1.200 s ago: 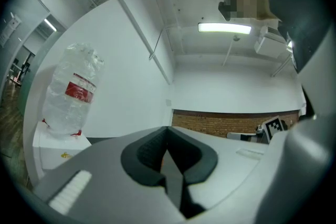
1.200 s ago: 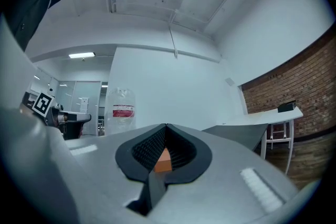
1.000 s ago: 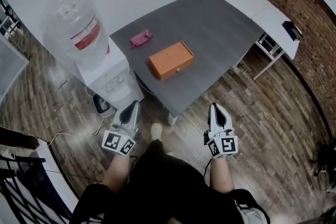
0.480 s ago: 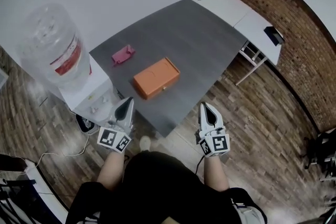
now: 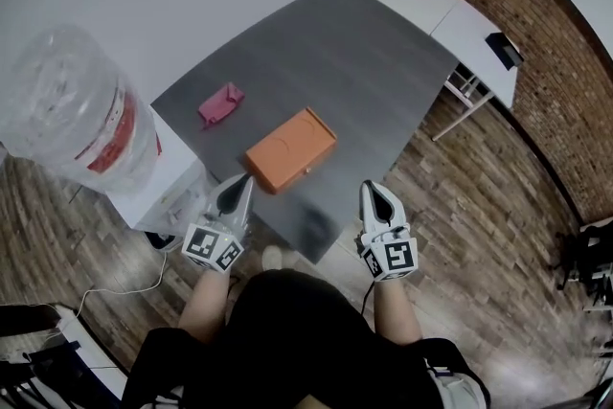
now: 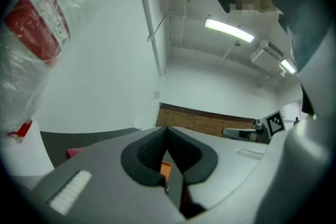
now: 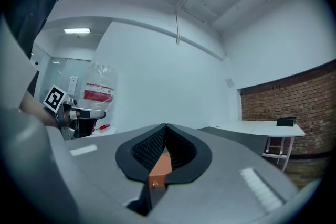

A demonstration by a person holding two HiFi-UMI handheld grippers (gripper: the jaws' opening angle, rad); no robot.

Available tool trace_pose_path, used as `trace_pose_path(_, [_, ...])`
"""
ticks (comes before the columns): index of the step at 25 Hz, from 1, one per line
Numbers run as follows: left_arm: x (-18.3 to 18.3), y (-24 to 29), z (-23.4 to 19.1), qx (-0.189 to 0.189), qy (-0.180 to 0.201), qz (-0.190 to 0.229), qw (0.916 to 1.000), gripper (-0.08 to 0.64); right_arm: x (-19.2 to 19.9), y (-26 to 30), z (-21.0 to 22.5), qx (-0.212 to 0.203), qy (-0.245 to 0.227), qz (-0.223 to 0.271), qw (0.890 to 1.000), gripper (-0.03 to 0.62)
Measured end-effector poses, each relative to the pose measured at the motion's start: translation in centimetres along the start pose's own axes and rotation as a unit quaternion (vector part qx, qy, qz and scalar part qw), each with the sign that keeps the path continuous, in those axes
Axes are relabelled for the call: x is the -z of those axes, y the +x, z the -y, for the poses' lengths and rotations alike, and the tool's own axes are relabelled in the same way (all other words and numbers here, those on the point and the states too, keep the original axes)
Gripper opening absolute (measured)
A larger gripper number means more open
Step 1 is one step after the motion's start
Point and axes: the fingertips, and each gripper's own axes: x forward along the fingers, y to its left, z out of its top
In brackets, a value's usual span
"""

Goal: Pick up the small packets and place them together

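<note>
Packet is lying on table, apart from box, likely light and limp, best pinched at an edge; left gripper and right gripper are hovering closed, empty.

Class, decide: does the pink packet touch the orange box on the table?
Apart. The head view shows bare grey tabletop between pink packet and orange box.
</note>
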Motion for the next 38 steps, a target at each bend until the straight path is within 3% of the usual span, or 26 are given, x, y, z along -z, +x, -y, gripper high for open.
trace_pose_path(12, [5.4, 2.4, -3.3, 0.03, -0.011, -0.088, 0.9956, 0.0, 6.8, 3.5, -0.6, 0.012, -0.011, -0.092, 0.996, 0.002])
trace_pose_path(16, [7.9, 2.9, -3.5, 0.038, -0.006, -0.125, 0.9914, 0.0, 9.9, 4.3, -1.7, -0.008, -0.036, -0.132, 0.991, 0.002])
trace_pose_path(20, [9.9, 3.1, -3.5, 0.038, -0.01, -0.15, 0.988, 0.0, 13.3, 5.1, -2.5, -0.032, -0.032, -0.172, 0.984, 0.002])
trace_pose_path(27, [12.2, 3.5, -4.4, 0.011, -0.016, -0.169, 0.9854, 0.0, 17.7, 7.3, -3.5, -0.078, -0.034, -0.214, 0.973, 0.003])
trace_pose_path(30, [12.6, 3.7, -4.4, 0.01, -0.014, -0.177, 0.984, 0.0, 19.1, 8.4, -4.1, -0.1, -0.032, -0.23, 0.967, 0.06])
trace_pose_path(38, [13.6, 3.9, -4.6, 0.002, -0.006, -0.197, 0.9803, 0.0, 22.0, 10.2, -5.8, -0.159, -0.053, -0.28, 0.945, 0.123])
